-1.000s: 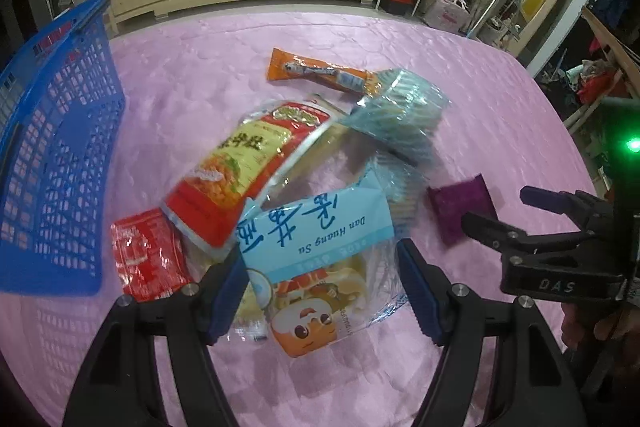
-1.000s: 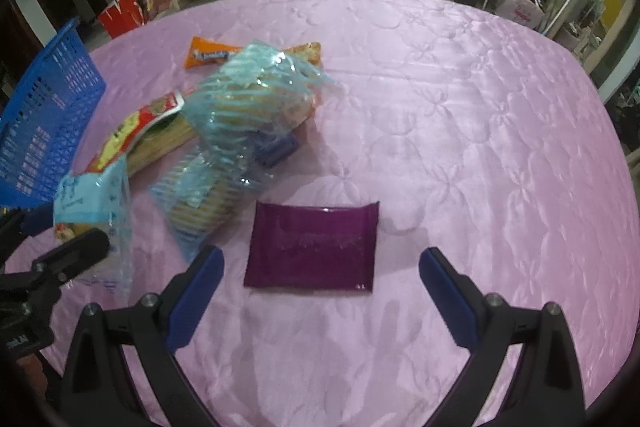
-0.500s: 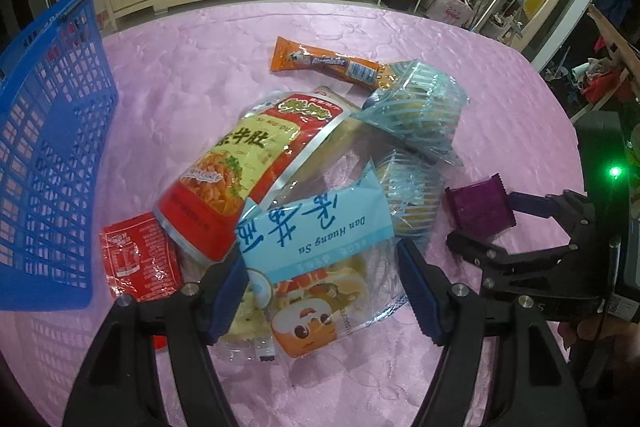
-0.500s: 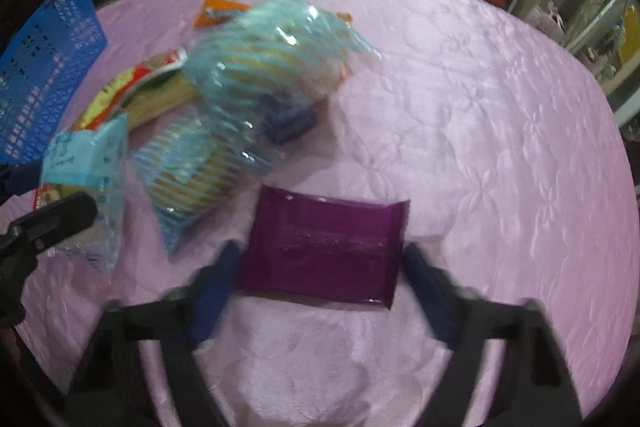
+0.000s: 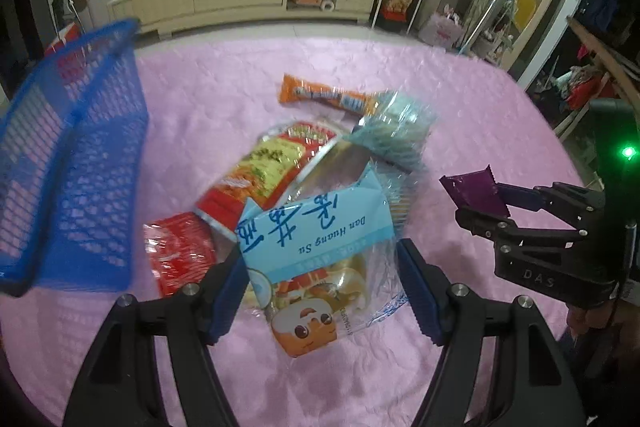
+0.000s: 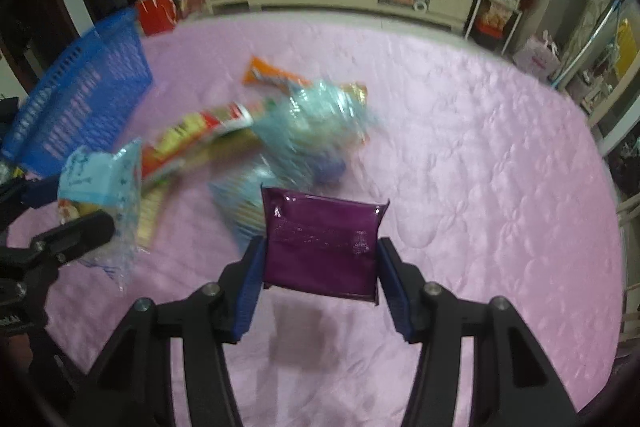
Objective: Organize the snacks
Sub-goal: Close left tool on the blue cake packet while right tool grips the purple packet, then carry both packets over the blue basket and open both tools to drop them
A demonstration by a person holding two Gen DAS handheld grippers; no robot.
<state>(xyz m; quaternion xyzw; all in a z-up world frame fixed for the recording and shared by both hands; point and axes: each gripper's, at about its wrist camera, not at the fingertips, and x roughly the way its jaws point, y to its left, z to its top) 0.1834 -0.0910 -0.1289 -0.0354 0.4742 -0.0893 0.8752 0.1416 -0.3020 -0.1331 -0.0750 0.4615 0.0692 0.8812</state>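
Observation:
In the left wrist view my left gripper (image 5: 322, 279) is shut on a clear pastry bag with a pale blue label (image 5: 316, 231), held just above the pink tablecloth (image 5: 224, 99). The right gripper (image 6: 320, 259) has its jaws closing on a purple packet (image 6: 324, 227); both blue pads press its sides and it hangs clear of the cloth over its own shadow. From the left wrist view that purple packet (image 5: 472, 189) sticks out of the right gripper (image 5: 480, 203) at the right. A blue mesh basket (image 5: 72, 163) stands at the left.
A pile lies mid-table: a red and yellow bag (image 5: 264, 167), a small red packet (image 5: 180, 251), an orange bar (image 5: 320, 95) and clear bags of blue-striped biscuits (image 5: 392, 131). Right of the pile the pink cloth (image 6: 480, 147) runs to the table's rounded edge.
The right gripper closed from wide open onto the purple packet and raised it off the cloth. My left gripper rose with the pastry bag; the basket now looks nearer.

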